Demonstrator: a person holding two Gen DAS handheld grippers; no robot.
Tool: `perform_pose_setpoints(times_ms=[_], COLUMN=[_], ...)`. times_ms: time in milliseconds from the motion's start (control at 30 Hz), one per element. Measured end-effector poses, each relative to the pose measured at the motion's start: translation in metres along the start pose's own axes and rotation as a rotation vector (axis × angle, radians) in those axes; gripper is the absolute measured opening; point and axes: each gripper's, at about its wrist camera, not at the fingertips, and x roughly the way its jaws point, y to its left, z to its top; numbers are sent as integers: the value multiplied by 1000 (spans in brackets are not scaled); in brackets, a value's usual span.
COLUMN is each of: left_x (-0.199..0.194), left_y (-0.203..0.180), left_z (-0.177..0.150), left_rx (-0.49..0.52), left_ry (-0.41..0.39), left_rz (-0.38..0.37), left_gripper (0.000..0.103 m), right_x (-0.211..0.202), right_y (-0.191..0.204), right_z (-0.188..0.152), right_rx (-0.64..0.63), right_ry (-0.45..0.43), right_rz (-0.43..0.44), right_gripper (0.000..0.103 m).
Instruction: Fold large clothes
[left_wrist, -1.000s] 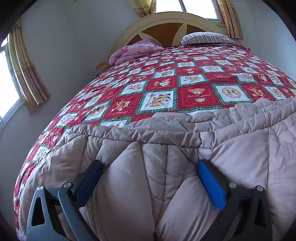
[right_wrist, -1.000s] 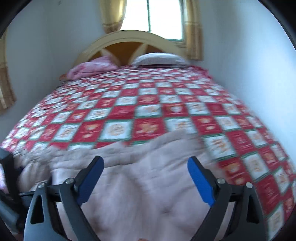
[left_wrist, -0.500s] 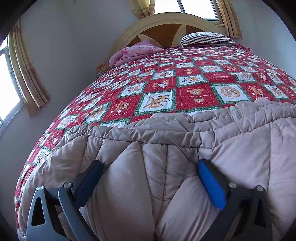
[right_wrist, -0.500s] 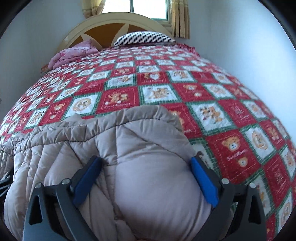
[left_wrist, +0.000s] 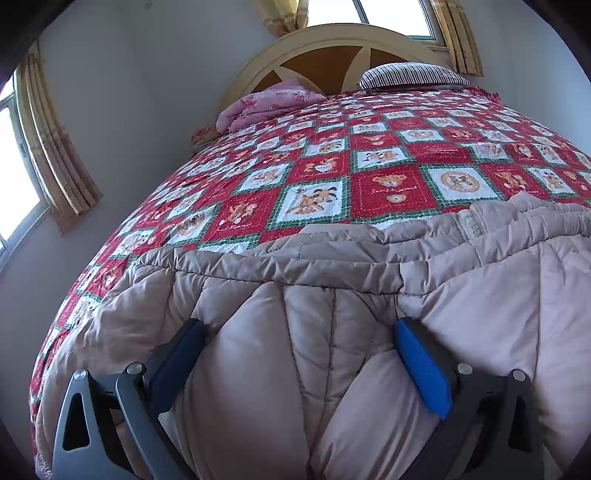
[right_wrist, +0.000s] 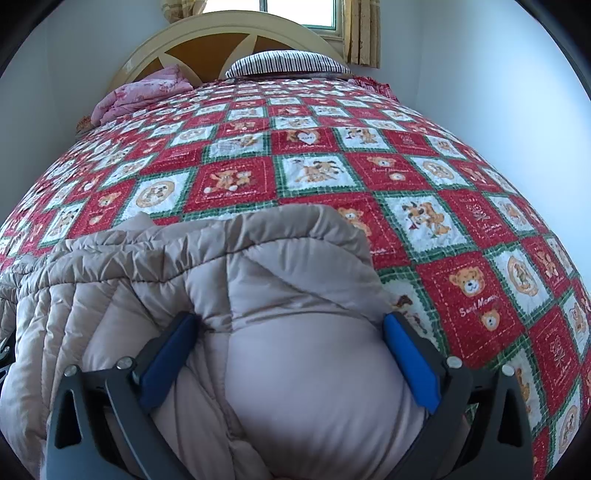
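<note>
Right wrist view: the right gripper (right_wrist: 290, 332), jaws just opened wide, straddles the puffy beige quilted coat (right_wrist: 258, 280)'s bulging corner. Left wrist view alone shows a side window (left_wrist: 16, 173); the left gripper (left_wrist: 299, 332) is spread wide, pads sunk into the coat's padding.

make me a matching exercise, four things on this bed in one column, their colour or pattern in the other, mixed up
Things:
1. coat
2. bedspread
3. pillow
4. folded blanket

Looks:
a. pink floral
b. dark and light stripes
c. plain beige, quilted
d. red, white and green squares with bears

Pairs: 1-c, 2-d, 3-b, 4-a
</note>
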Motion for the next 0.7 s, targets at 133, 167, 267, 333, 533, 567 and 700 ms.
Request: perform_pose_setpoints(times_ms=[133,167,267,333,533,567,700], left_x=[1,1,1,1,-3,-7,-55], left_y=[0,0,0,0,13,18,65], left_z=[0,0,0,0,4,4,-7], left_rx=[-1,0,-2,-4,-44,-53,-98], left_ry=[-1,0,0,1,28,32,16], left_rz=[0,0,-1,-5,-92,-120,-264], left_gripper=[102,102,102,102,102,102,102], right_x=[-11,-19,-64,-86,-69,-63,-43], right_y=[3,6,23,41,76,77,73], right_z=[2,3,3,-2,-32,-36,-39], right_rx=[-14,-24,-34,-54,-93,-97,-102], right_ry=[-17,-30,-158,-207,-128,-124,-85], right_rz=[-23,-52,-40,24,131,129,110], right_gripper=[99,97,97,97,95,96,100])
